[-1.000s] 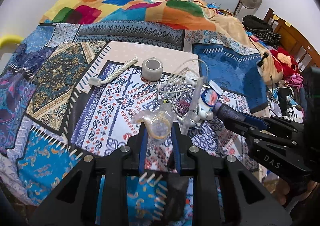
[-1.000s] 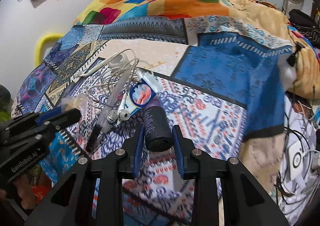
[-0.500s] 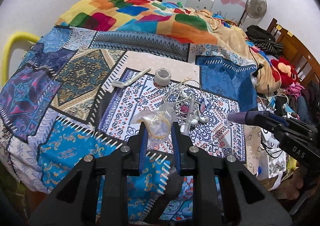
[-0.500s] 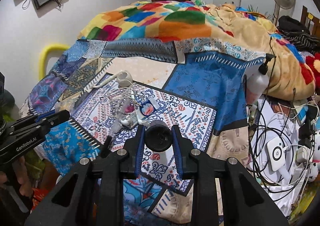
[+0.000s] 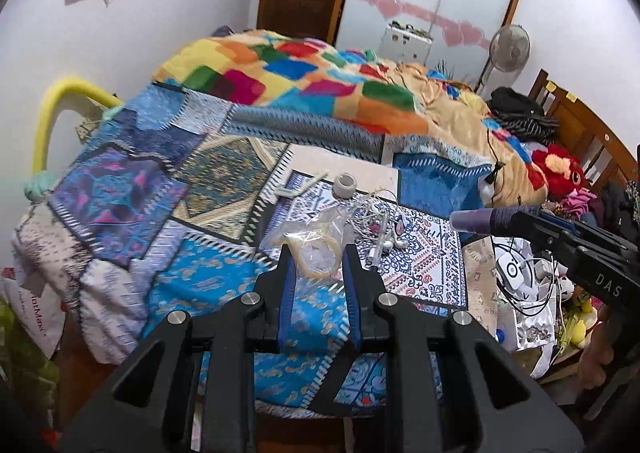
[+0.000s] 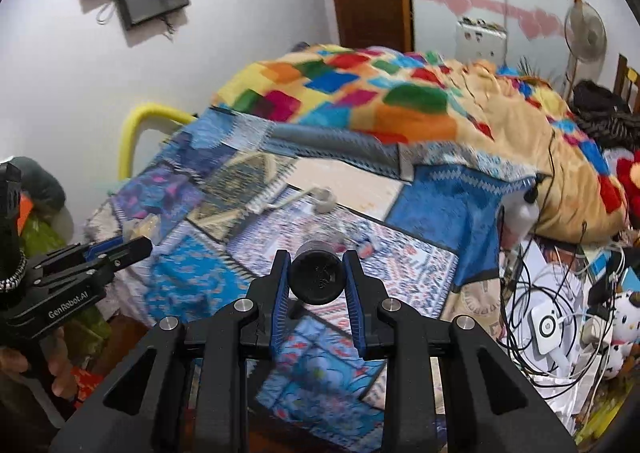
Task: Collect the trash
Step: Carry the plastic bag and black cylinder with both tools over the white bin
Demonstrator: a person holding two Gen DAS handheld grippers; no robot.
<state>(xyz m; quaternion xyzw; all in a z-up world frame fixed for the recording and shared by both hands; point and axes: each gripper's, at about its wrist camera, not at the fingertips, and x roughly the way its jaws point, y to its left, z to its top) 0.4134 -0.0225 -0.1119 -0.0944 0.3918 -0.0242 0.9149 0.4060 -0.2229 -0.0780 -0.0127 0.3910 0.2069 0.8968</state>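
Above the bed (image 5: 224, 285), left tool (image 5: 318, 259) clamps crumpled plastic wrapper (image 5: 316, 249); right tool (image 6: 317, 271) grips dark tube (image 6: 318, 277). Risk: flimsy wrapper slips free, round tube rolls out mid-carry.

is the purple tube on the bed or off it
Off it: the purple tube is clamped between the right gripper fingers, held in the air above the bed.

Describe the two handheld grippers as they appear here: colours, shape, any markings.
Both are matte black plastic frames with angular cut-out struts and silver round bolt heads. Each has two flat fingers lined with blue ribbed pads. The left gripper carries white "GenRobot.AI" lettering on its side; the right gripper shows white letters "DAS". No cables run from either. No sleeves are visible.
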